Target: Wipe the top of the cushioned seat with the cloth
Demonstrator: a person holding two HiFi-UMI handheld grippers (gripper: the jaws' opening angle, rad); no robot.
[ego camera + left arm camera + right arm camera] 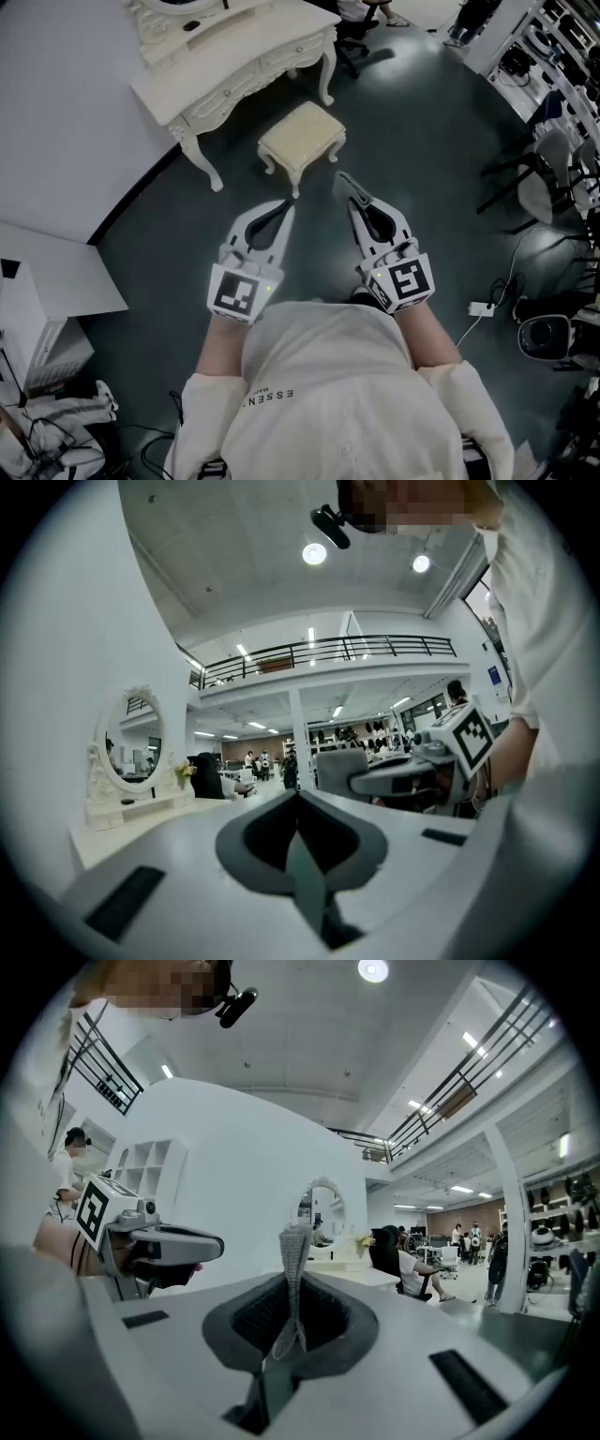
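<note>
The cushioned seat [302, 134] is a small cream stool with carved legs on the dark floor, ahead of both grippers. My right gripper [345, 178] is shut on a thin grey knitted cloth [294, 1265], which stands up between its jaws in the right gripper view. That gripper's tip hangs just right of the stool's near corner. My left gripper [289, 202] is shut with nothing in it [298, 799], held a little short of the stool's front leg. Both grippers are in the air, apart from the seat.
A cream dressing table [234, 56] with an oval mirror [129, 742] stands behind the stool against the white wall. Office chairs [548, 183], cables and a power strip [480, 307] lie to the right. White boxes [47, 281] sit at the left.
</note>
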